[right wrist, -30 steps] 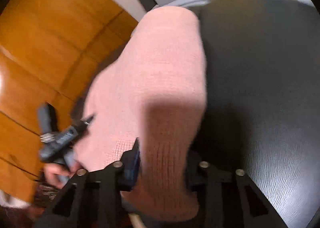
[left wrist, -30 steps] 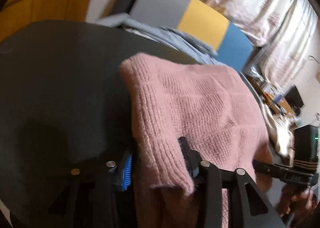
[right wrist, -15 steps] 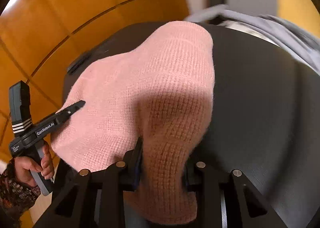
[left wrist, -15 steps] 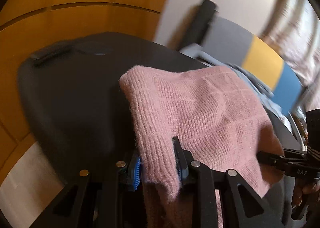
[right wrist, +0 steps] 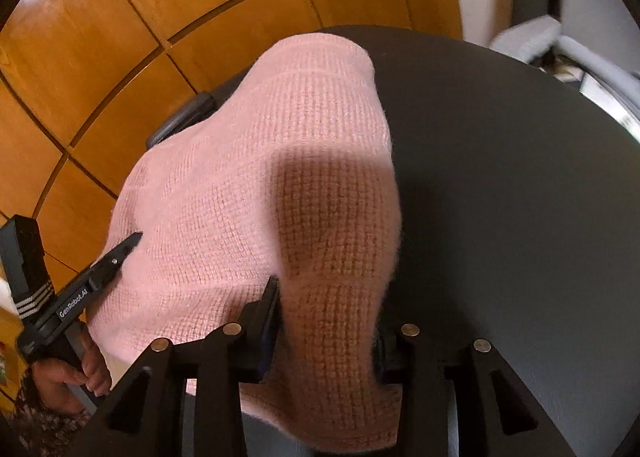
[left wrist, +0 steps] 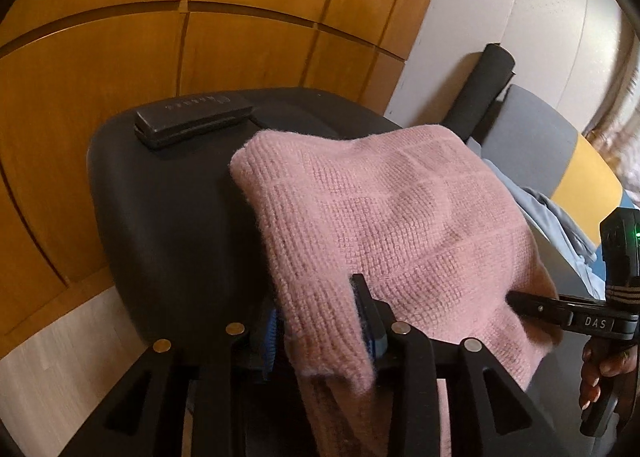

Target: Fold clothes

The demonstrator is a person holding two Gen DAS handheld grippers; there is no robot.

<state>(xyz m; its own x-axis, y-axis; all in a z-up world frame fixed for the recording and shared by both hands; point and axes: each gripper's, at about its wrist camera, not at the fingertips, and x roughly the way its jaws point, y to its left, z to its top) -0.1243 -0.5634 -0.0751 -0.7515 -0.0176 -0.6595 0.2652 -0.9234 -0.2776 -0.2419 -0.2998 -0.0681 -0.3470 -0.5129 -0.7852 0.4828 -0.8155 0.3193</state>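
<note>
A folded pink knit sweater [left wrist: 380, 217] hangs between both grippers above a dark round table [left wrist: 168, 217]. My left gripper [left wrist: 320, 321] is shut on the sweater's near left corner. My right gripper [right wrist: 324, 317] is shut on the sweater's other near corner; the sweater [right wrist: 248, 185] drapes forward over the table [right wrist: 500, 197]. The right gripper also shows at the right of the left wrist view [left wrist: 532, 303], and the left gripper at the left of the right wrist view [right wrist: 128, 243]. The fingertips are buried in the knit.
A black rectangular case [left wrist: 192, 121] lies at the table's far edge. Wooden wall panels [left wrist: 120, 37] stand behind. A grey, yellow and blue chair [left wrist: 552, 153] with light blue clothing [left wrist: 552, 225] on it stands at the right. Pale floor [left wrist: 52, 369] lies lower left.
Both grippers have swung to the left with the sweater held up; the view now faces the wooden wall and the table's far edge with the black case.
</note>
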